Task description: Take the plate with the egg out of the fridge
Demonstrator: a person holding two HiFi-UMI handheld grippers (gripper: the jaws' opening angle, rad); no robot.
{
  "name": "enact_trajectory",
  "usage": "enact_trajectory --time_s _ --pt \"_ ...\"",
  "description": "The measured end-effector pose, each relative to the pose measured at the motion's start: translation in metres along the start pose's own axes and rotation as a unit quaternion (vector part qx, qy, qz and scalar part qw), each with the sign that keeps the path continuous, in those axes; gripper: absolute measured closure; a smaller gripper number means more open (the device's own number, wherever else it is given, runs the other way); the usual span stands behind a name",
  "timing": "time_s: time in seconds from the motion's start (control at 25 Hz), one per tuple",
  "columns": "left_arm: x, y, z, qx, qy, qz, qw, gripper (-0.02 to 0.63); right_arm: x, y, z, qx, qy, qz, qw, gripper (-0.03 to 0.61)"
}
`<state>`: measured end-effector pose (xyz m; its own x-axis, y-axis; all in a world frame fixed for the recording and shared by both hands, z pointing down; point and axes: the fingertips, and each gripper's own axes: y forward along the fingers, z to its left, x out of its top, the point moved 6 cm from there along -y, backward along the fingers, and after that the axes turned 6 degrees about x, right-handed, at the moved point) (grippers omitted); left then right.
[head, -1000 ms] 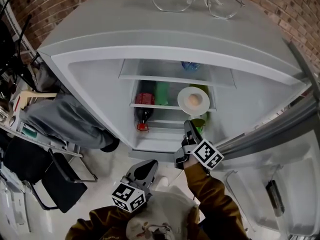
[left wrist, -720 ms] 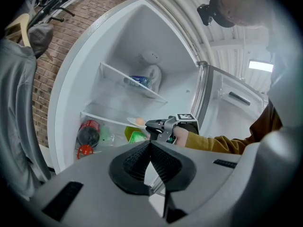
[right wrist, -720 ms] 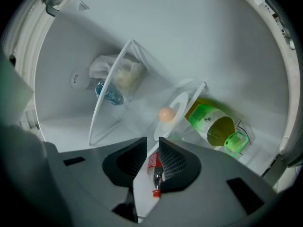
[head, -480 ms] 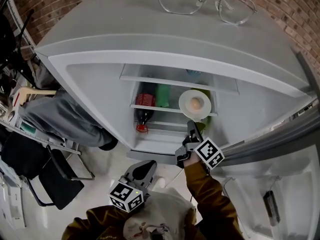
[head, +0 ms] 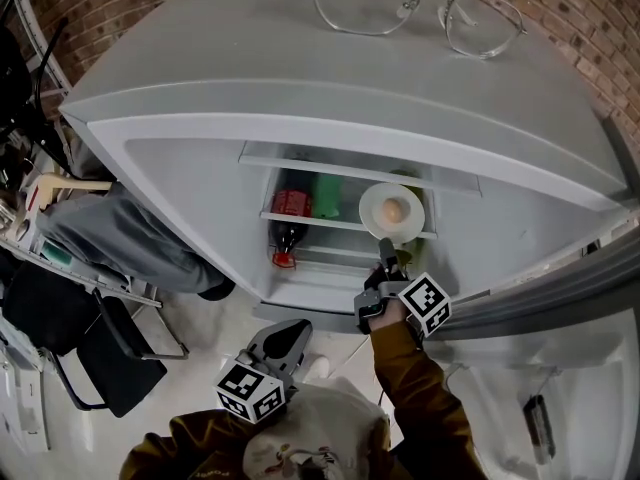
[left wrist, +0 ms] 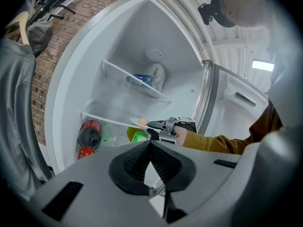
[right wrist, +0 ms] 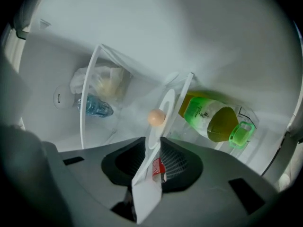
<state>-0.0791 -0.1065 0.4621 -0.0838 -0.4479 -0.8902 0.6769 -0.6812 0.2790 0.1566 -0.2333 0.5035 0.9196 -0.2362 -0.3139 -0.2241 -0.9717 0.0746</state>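
A white plate (head: 375, 208) with a brown egg (head: 393, 209) rests on the fridge's middle shelf (head: 300, 219), overhanging its front edge. My right gripper (head: 385, 257) reaches up to the plate's near rim. In the right gripper view the plate (right wrist: 165, 109) shows edge-on with the egg (right wrist: 155, 117) on it, and its rim lies between the jaws of the right gripper (right wrist: 151, 143). The jaws stand narrowly open, with a gap on one side. My left gripper (head: 288, 336) hangs back near my body, and the left gripper (left wrist: 150, 145) is shut and empty.
A cola bottle (head: 289, 215) and a green bottle (right wrist: 213, 119) lie on the shelf beside and below the plate. A water bottle (right wrist: 94, 107) sits on the upper shelf. Glasses (head: 410, 8) lie on the fridge top. The open door (head: 560, 368) is at the right. A person's grey legs (head: 110, 233) are at the left.
My right gripper has moved forward and up to the plate's rim, which now lies between its jaws. The left gripper has stayed near my body.
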Motion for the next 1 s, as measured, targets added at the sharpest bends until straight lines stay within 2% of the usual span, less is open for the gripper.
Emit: enact_trajectory --time_s 0.56,1.0 --pt "0.004 0.004 0.005 0.011 0.001 0.0 0.9999 0.606 0.015 0.008 -0.004 0.005 0.05 -0.02 0.999 0.499" --pt "0.005 0.003 0.006 0.014 -0.001 -0.003 0.9999 0.606 0.021 0.015 -0.007 -0.014 0.084 -0.022 0.996 0.5"
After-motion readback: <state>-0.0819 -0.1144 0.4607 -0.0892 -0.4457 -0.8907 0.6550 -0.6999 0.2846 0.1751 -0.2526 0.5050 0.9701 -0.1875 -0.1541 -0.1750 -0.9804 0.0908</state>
